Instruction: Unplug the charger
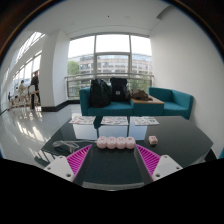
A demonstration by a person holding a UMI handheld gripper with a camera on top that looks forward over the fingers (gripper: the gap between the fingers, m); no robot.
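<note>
My gripper [113, 160] is open, its two fingers with magenta pads [78, 158] spread wide over a dark glossy table [112, 172]. A short row of several pale pinkish rounded pieces [115, 143] lies on the table just beyond the fingertips, in line with the gap between them. I cannot tell whether this row is the charger or a socket strip. No cable or plug shows. Nothing is held between the fingers.
Printed sheets [114, 121] lie across the table's far side. Beyond them stands a teal sofa [165, 100] with dark bags [100, 93] and a brown box [140, 97] on it, under large windows. People [34, 88] stand far off on the left.
</note>
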